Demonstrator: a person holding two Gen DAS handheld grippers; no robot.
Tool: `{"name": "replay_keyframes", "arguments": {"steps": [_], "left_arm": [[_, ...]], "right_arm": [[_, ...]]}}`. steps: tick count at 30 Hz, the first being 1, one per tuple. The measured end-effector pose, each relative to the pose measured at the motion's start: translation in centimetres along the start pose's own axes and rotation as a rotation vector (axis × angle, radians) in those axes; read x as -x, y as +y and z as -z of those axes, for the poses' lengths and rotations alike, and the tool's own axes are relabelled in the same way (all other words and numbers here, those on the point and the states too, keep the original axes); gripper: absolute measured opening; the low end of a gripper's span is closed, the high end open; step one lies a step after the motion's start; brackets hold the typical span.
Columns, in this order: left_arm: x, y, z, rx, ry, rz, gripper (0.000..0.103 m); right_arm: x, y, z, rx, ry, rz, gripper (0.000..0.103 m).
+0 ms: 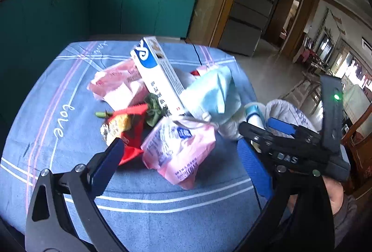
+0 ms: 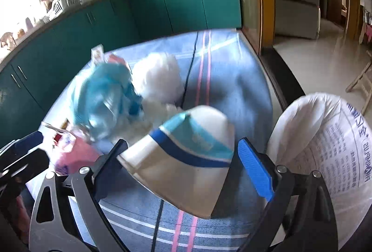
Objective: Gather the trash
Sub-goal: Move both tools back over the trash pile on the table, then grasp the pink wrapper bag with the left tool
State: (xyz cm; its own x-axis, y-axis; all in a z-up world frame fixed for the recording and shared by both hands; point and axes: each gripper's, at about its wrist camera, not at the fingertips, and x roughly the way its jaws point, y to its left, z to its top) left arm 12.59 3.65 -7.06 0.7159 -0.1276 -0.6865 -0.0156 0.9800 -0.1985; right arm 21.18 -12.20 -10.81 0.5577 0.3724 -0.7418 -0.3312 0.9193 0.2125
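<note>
A heap of trash lies on the blue checked tablecloth: a white and blue carton, pink wrappers, a red snack wrapper, a green leaf, a pale blue face mask and a pink printed packet. My left gripper is open just above the pink packet, holding nothing. My right gripper is open too. A white paper cup with blue bands lies between its fingers, with a clear gap to the right finger. A white printed bag stands right of it.
Crumpled white tissue lies beyond the cup beside the face mask. The table's right edge drops to a tiled floor. Green kitchen cabinets run along the far side, with pots on the counter.
</note>
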Motion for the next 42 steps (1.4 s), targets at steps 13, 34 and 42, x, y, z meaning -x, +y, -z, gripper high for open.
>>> {"name": "replay_keyframes", "arguments": {"steps": [13, 34, 42], "left_arm": [[-1.3, 0.7, 0.6, -0.007, 0.041, -0.016, 0.097], [-3.5, -0.8, 1.2, -0.087, 0.108, -0.096, 0.097], [-3.6, 0.3, 1.7, -0.037, 0.131, -0.062, 0.049]], "right_arm": [[1.2, 0.6, 1.1, 0.064, -0.03, -0.1, 0.091], [2.6, -0.9, 1.8, 0.015, -0.069, -0.062, 0.091], [2.5, -1.4, 1.8, 0.001, -0.068, -0.056, 0.091]]}}
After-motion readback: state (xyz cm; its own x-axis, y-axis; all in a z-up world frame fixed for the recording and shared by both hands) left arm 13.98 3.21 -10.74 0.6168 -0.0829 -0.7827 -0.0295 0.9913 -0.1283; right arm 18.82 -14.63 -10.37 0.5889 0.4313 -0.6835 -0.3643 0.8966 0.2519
